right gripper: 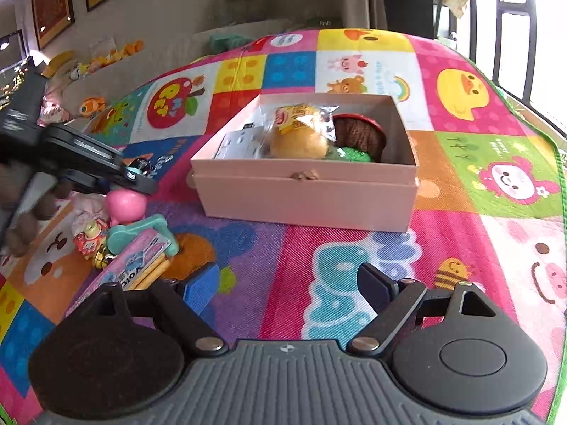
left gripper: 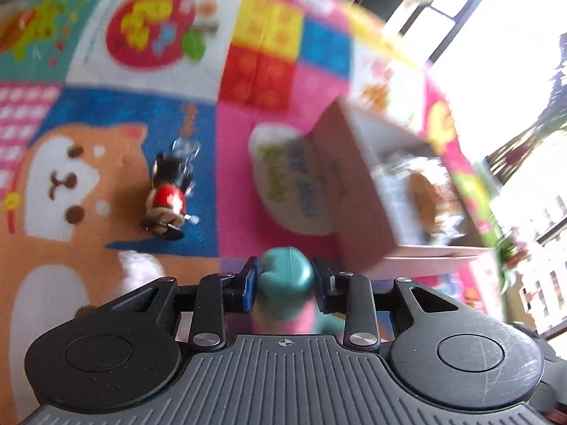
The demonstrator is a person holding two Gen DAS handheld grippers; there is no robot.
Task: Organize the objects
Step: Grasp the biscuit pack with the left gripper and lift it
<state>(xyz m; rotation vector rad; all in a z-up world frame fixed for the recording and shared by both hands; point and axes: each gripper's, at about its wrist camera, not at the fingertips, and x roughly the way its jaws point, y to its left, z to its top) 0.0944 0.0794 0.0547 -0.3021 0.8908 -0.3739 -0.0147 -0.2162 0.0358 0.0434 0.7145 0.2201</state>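
My left gripper [left gripper: 286,276] is shut on a teal and pink plastic toy [left gripper: 286,274] and holds it above the play mat, left of the pink box [left gripper: 358,191]. The view is blurred by motion. In the right wrist view the left gripper [right gripper: 136,182] holds that toy [right gripper: 125,205] at the left, with its teal lower part [right gripper: 141,232] hanging down. The pink box [right gripper: 308,194] is open and holds a wrapped bun [right gripper: 299,140], a brown round thing [right gripper: 359,136], a green thing [right gripper: 352,156] and a white packet [right gripper: 239,145]. My right gripper [right gripper: 288,283] is open and empty, in front of the box.
A small figure in red and black [left gripper: 168,194] lies on the mat. A pile of small toys [right gripper: 94,239] and a pink card pack [right gripper: 136,264] lie at the left. Windows stand beyond the mat's right edge [right gripper: 563,163]. Plush toys [right gripper: 113,53] lie along the far wall.
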